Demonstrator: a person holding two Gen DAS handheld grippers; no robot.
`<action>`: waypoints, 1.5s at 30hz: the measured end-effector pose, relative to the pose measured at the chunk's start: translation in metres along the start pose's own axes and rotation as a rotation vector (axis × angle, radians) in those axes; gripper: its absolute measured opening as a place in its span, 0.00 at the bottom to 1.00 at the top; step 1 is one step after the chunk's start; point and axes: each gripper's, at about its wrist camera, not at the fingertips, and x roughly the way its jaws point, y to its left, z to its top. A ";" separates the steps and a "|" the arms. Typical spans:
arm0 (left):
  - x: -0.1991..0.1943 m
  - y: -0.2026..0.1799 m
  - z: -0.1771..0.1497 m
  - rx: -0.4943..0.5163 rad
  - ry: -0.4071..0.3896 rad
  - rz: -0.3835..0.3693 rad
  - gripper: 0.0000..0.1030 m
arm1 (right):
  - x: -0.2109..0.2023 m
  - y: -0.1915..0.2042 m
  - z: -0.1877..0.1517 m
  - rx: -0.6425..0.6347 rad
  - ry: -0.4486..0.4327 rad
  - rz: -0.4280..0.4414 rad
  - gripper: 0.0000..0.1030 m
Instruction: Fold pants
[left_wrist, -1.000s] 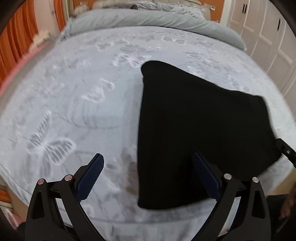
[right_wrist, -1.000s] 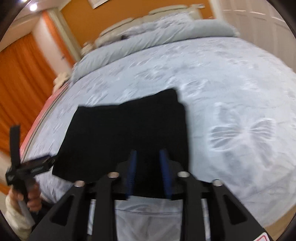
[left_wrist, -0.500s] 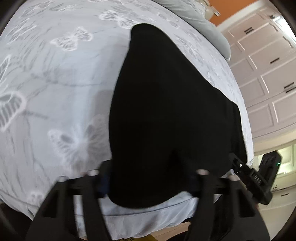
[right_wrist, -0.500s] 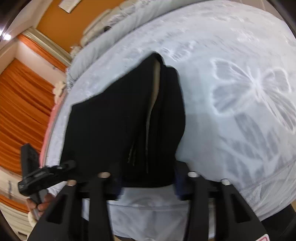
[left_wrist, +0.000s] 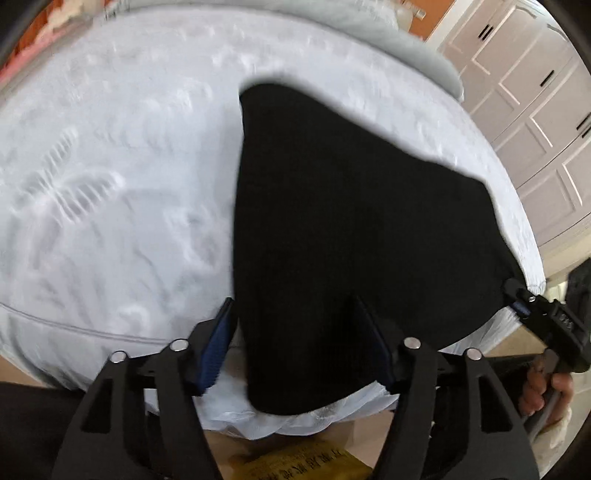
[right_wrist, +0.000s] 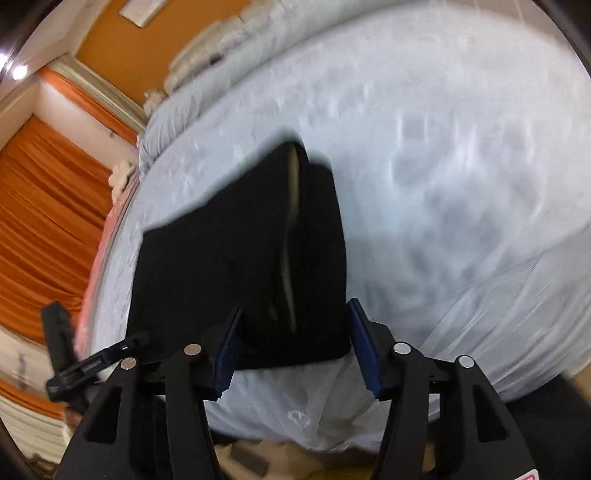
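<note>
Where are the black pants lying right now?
The black pants lie folded on the pale butterfly-print bed cover at the bed's near edge, right of centre in the left wrist view, their near hem hanging slightly over the edge.

Little can be read in either view. In the left wrist view, dark printed characters are seen on a yellow box (left_wrist: 306, 463) at the bottom edge of the frame, but they are too blurred to be made out. In the right wrist view, pale lettering is carried on the left tool (right_wrist: 90, 363) at lower left, and a red-edged sticker (right_wrist: 532, 474) is cut off at the bottom right; neither can be read.
</note>
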 end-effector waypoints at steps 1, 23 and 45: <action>-0.018 -0.005 0.009 0.020 -0.075 0.038 0.71 | -0.010 0.010 0.008 -0.051 -0.060 -0.020 0.56; 0.067 -0.018 0.117 0.134 -0.049 0.118 0.50 | 0.110 0.019 0.105 -0.177 0.087 -0.208 0.30; 0.023 -0.140 0.025 0.501 -0.209 -0.154 0.95 | 0.066 0.063 0.127 -0.152 0.183 0.281 0.02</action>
